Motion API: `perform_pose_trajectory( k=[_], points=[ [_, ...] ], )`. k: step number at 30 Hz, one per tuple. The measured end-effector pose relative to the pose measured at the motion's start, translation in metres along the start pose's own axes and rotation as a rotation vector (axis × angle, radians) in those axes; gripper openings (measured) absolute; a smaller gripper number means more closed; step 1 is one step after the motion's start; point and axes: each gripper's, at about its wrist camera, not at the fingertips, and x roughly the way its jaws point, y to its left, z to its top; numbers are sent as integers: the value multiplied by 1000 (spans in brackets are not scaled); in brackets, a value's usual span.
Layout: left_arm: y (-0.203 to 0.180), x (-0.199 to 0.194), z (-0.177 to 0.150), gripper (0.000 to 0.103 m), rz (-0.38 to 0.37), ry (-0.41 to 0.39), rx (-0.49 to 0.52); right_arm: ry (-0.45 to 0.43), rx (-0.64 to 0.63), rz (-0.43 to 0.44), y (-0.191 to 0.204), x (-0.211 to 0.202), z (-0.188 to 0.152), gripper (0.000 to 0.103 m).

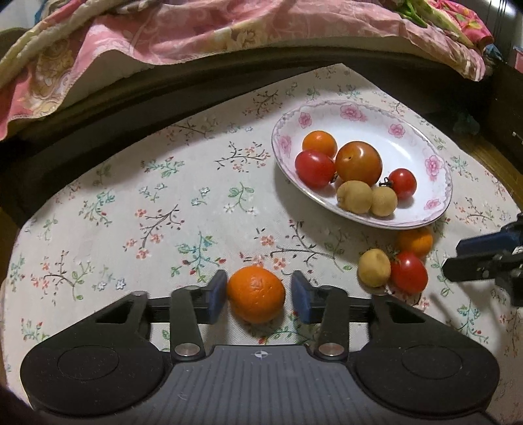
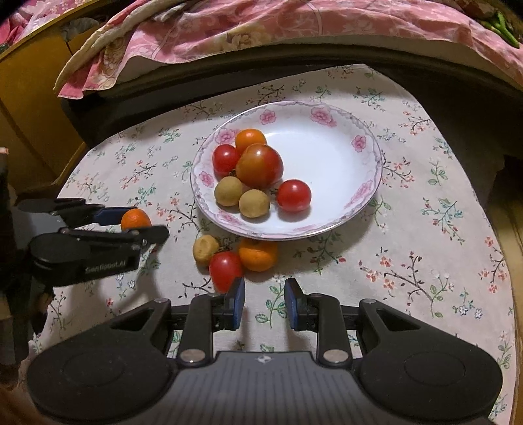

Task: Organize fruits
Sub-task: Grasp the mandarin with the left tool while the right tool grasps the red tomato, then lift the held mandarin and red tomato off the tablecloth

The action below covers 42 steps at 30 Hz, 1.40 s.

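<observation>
A large orange [image 1: 256, 294] lies on the floral tablecloth between the blue pads of my left gripper [image 1: 258, 296], which is open around it; the right pad stands a little apart from the peel. The same orange [image 2: 135, 218] and left gripper [image 2: 145, 222] show at the left of the right wrist view. My right gripper [image 2: 265, 304] is open with nothing between its fingers. Just beyond its left finger lie a red tomato [image 2: 225, 269], a small orange [image 2: 258, 255] and a tan round fruit [image 2: 205, 250]. The flowered plate [image 2: 327, 108] holds several fruits.
A bed with a pink floral quilt [image 1: 196, 29] and a dark frame [image 1: 130, 98] runs along the table's far side. A yellow wooden cabinet [image 2: 29, 98] stands at the left. The right gripper [image 1: 452, 258] sits close to the loose fruits by the plate [image 1: 359, 108].
</observation>
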Motion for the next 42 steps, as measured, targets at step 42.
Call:
perform_pose_trajectory(
  k=[42],
  points=[
    [-31,-65,-45,44,-111,29,140,-3,-153,19,50,-14,-44,29]
  ],
)
